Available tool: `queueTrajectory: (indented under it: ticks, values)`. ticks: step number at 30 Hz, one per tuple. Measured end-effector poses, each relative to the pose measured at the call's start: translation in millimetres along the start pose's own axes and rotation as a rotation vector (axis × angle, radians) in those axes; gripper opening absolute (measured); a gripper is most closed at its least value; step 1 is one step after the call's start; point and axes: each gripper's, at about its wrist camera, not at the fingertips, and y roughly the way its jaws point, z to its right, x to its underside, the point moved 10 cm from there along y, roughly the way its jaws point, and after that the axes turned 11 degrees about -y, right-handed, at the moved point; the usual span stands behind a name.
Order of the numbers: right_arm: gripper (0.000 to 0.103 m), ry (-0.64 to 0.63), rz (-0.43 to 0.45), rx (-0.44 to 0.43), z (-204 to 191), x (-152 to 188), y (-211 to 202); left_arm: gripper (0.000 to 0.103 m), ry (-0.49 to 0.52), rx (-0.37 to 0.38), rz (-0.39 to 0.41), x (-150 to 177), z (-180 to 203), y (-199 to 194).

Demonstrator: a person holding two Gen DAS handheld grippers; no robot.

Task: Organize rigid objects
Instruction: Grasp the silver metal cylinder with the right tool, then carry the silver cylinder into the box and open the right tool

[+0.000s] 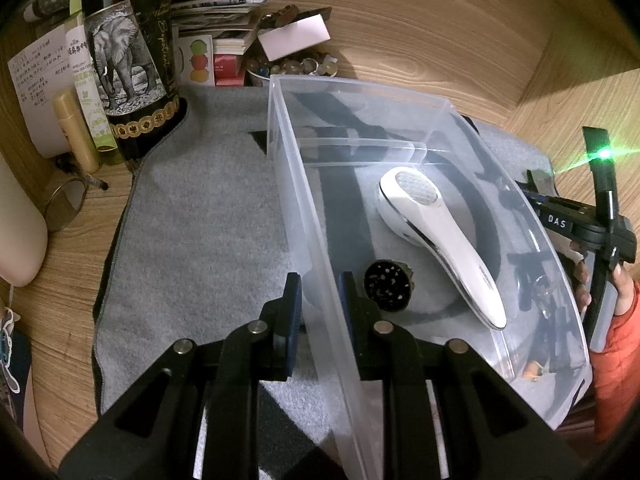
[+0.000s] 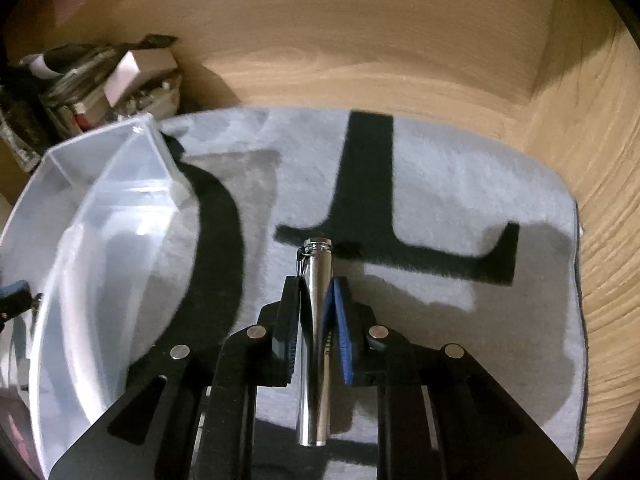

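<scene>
The right gripper [image 2: 316,304] is clamping a slim polished silver metal cylinder [image 2: 316,320] between its 2 pads, lengthwise along the fingers, above the grey felt mat [image 2: 440,168] just right of the clear plastic bin [image 2: 80,208]. It looks stiff, light and slippery, so a mid-body grip suits it. The left gripper [image 1: 320,300] is straddling the bin's near wall, narrowly parted; inside are lying a white handheld device [image 1: 440,240] and a black round perforated disc [image 1: 387,286].
</scene>
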Motion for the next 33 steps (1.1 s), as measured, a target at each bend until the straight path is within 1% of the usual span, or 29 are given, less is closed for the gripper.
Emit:
queueTrajectory:
  ticks: [9,12,20,28,33]
  values:
    - [0.015,-0.041,0.131,0.016,-17,-26,-50,0.019,0.000,0.000,0.000,0,0,0]
    - [0.014,-0.046,0.167,0.001,-18,-36,-59,0.019,-0.001,0.000,0.000,0,0,0]
    - [0.014,-0.066,0.267,-0.027,-38,-63,-90,0.019,-0.001,0.000,0.000,0,0,0]
    - [0.014,-0.105,0.351,-0.059,-60,-77,-121,0.019,0.000,0.000,0.000,0,0,1]
    - [0.014,-0.161,0.392,-0.085,-80,-81,-142,0.019,-0.002,0.000,0.001,0,0,0]
